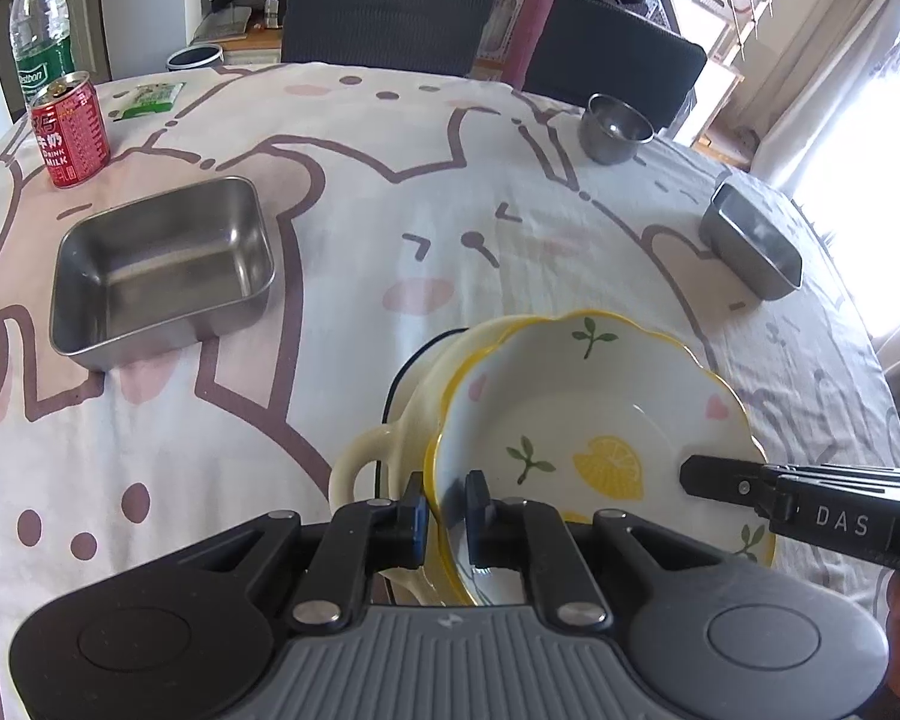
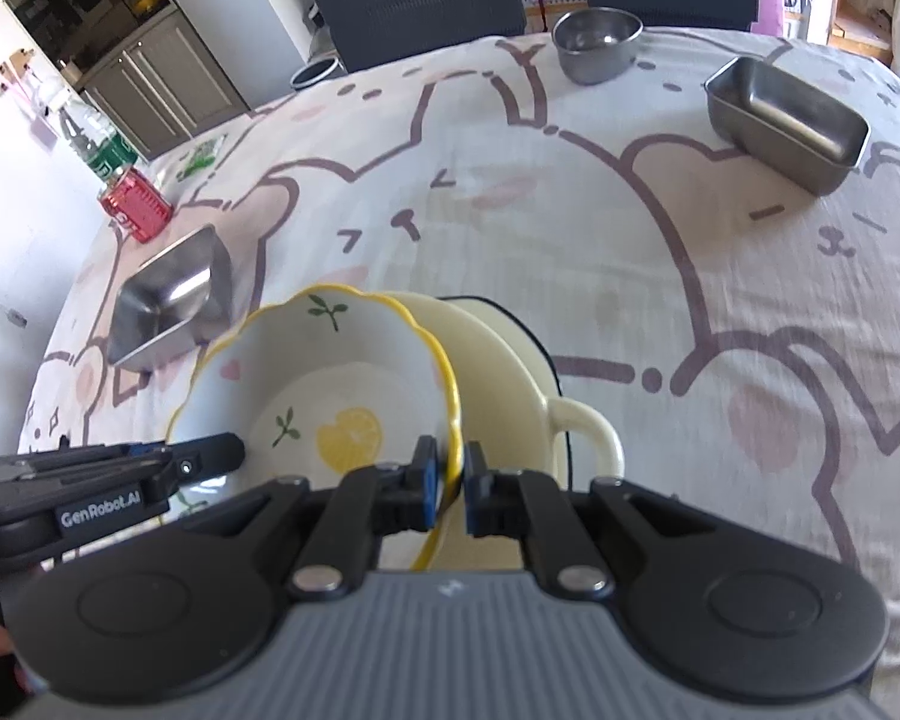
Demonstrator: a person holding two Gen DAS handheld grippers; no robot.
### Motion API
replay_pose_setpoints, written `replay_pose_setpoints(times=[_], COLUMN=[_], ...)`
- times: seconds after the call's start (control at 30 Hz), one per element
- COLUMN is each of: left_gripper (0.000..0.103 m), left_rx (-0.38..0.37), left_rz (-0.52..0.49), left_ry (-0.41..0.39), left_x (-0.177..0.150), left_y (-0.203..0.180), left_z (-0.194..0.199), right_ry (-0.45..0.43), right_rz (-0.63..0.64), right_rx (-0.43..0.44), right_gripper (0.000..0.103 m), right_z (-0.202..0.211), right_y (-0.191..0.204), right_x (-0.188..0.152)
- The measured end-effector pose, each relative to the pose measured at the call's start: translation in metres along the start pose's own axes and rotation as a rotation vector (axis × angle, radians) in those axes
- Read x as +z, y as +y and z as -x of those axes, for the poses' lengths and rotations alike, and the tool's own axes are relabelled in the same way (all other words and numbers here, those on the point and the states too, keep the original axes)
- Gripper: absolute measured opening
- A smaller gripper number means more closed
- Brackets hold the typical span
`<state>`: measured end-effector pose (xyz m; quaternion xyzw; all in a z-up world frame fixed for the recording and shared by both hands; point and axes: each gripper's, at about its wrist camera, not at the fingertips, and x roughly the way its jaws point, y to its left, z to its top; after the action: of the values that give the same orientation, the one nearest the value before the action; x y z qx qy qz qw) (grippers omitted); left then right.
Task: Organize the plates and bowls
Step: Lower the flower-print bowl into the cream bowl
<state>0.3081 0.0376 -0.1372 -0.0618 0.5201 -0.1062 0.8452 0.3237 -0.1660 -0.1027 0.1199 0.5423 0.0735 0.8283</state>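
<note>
A white scalloped bowl with a yellow rim and lemon prints [image 1: 570, 408] [image 2: 342, 372] rests tilted inside a cream dish with loop handles [image 1: 360, 468] [image 2: 498, 360], near the table's front edge. A dark-edged item peeks out under the cream dish. My left gripper [image 1: 447, 507] is shut on the lemon bowl's near-left rim, one pad inside and one outside. My right gripper [image 2: 450, 483] is shut on the opposite rim the same way. Each gripper's fingers show in the other view, the right fingers [image 1: 720, 477] and the left fingers [image 2: 210, 459], both over the bowl's edge.
On the cartoon tablecloth stand a square steel tray [image 1: 162, 264] [image 2: 168, 306] at left, a round steel bowl [image 1: 615, 126] [image 2: 597, 42] at the far side, and a rectangular steel tin [image 1: 750, 240] [image 2: 786, 114] at right. A red milk can [image 1: 72, 132], water bottle [image 1: 39, 30] and green packet [image 1: 147, 99] sit far left. Chairs stand behind.
</note>
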Motion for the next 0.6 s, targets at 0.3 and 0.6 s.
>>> replay_pose_setpoints(times=[0.3,0.6], left_gripper=[0.013,0.013], left_rx=[0.006,0.016], left_rz=[-0.009,-0.019], left_ry=[0.034,0.058], left_x=[0.000,0.000], left_y=[-0.005,-0.010], left_z=[-0.007,-0.015], right_ry=[0.047,0.075], right_rz=[-0.033,-0.054], right_rx=[0.010,0.005], right_gripper=[0.010,0.010], right_z=[-0.005,-0.010], right_y=[-0.009,-0.015], right_x=[0.001,0.001])
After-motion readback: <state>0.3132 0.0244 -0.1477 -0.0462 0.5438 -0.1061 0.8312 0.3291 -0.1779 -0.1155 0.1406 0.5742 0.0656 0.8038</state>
